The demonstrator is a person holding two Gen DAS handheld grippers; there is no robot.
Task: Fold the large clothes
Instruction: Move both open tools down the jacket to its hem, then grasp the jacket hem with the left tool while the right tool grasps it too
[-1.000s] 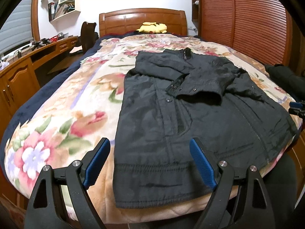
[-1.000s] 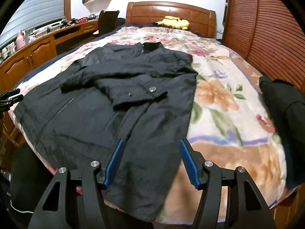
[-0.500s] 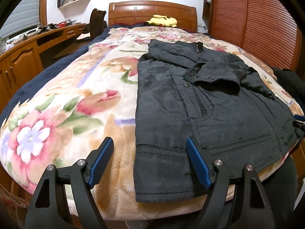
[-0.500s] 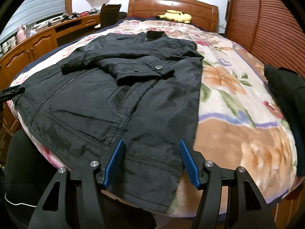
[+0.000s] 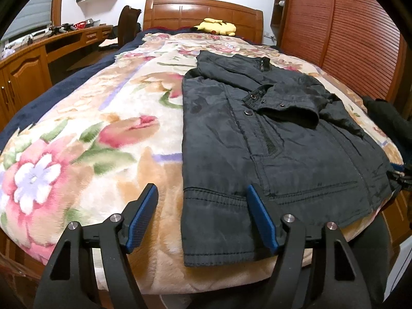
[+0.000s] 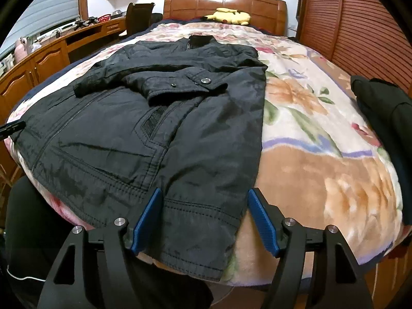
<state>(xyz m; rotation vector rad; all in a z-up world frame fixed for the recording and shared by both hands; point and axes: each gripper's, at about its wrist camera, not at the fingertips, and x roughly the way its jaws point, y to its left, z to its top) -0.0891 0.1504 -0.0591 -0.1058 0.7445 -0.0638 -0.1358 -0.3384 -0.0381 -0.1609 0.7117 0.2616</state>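
Note:
A black jacket lies front up on the floral bed blanket, collar toward the headboard, both sleeves folded across its chest. Its hem hangs at the bed's near edge. My left gripper is open and empty, its jaws astride the hem's left corner. In the right wrist view the jacket fills the left and middle. My right gripper is open and empty, its jaws astride the hem's right corner. I cannot tell whether the pads touch the cloth.
A second dark garment lies at the bed's right edge. A yellow plush toy sits by the wooden headboard. A wooden desk and chair run along the left. A slatted wardrobe stands on the right.
Both grippers have moved lower and closer to the jacket's hem, each now framing a bottom corner. Both stay open. The jacket has not moved.

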